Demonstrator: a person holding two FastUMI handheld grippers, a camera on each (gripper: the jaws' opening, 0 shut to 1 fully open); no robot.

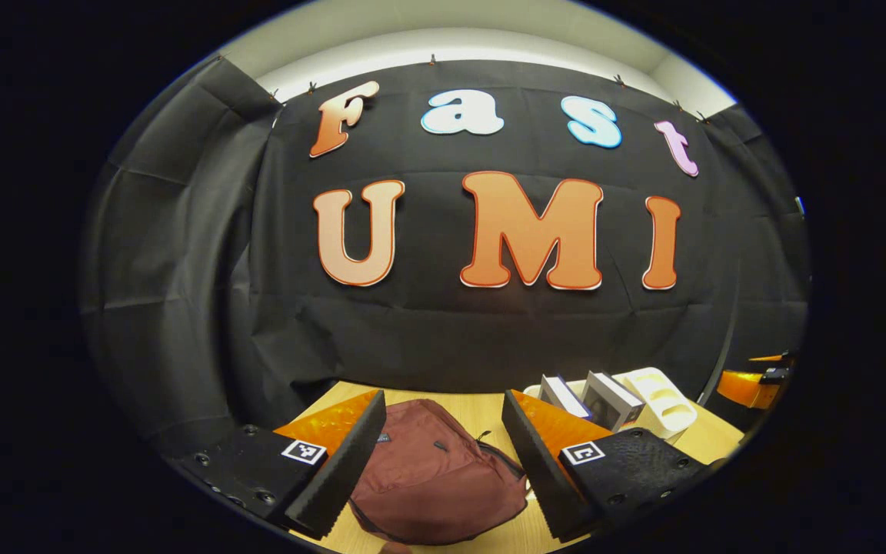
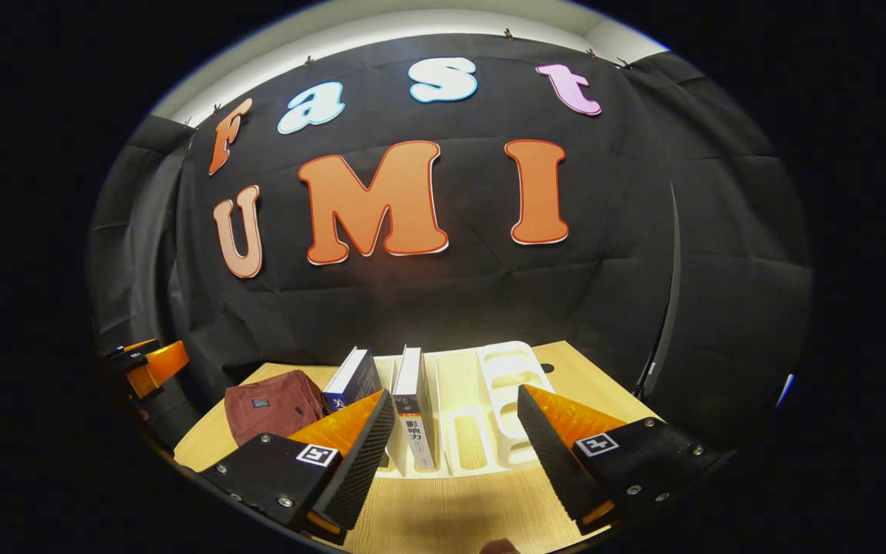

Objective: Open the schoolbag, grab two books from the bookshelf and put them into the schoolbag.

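We see the maroon schoolbag [image 1: 431, 477] lying closed on the wooden desk [image 2: 443, 515], left of the white bookshelf [image 2: 481, 415]. Two books [image 2: 412, 408] stand upright in the bookshelf's left slots, its other slots bare. Our left gripper [image 1: 443, 462] hovers over the schoolbag, fingers released; our right gripper [image 2: 454, 454] faces the bookshelf, fingers spread, grasping nothing

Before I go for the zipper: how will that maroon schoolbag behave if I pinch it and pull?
The schoolbag lies slumped and creased on the table, so it is probably soft and will bunch up rather than hold shape. It looks flat and nearly empty, likely light, so it may slide with the pull. Pinning it with the open right gripper may help the left gripper.
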